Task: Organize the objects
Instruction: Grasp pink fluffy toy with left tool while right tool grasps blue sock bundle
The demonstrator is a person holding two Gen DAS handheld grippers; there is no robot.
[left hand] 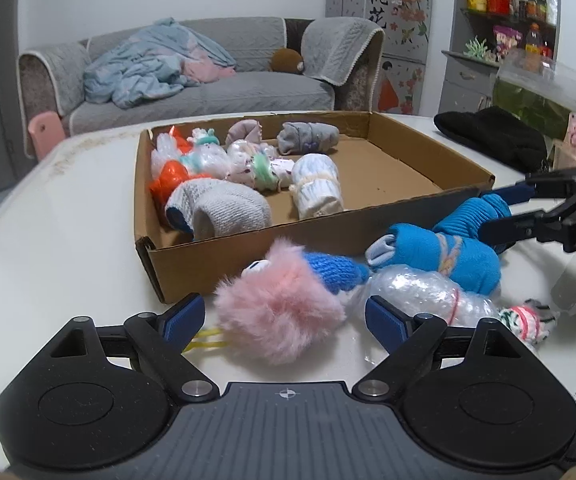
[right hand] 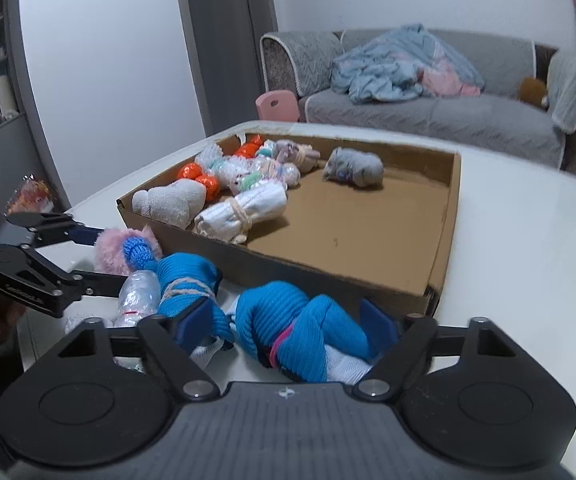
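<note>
While the white table (left hand: 68, 208) carried everything, the shallow brown cardboard box (left hand: 327, 236) sat open on it, its left half filled with rolled sock bundles: a grey knitted roll (left hand: 224, 210) at the near-left corner, a white striped roll tied with cord (left hand: 317, 184) beside it, a grey roll (left hand: 307, 138) near the far wall, and orange and bubble-wrapped bundles (left hand: 192, 164) crowded behind.

Outside the box, just beside its near wall, lay four loose things. The largest was the pink fluffy sock bundle with a blue knitted cuff (left hand: 284, 304). My left gripper (left hand: 284, 320) stood wide open around its fluffy end, and I could not tell if either pad touched it. Next to it lay a clear bubble-wrap bundle (left hand: 427, 296), touching a bright blue ribbed sock roll tied with pale yarn (left hand: 459, 256).

Another blue ribbed sock bundle with a pink band (right hand: 299, 332) lay near the box's corner. My right gripper (right hand: 288, 328) was spread around it, both pads at its sides, though I could not tell whether they gripped it.

Smallest was a little pink, white and green knitted piece (left hand: 527, 320) at the table's near-right edge.
</note>
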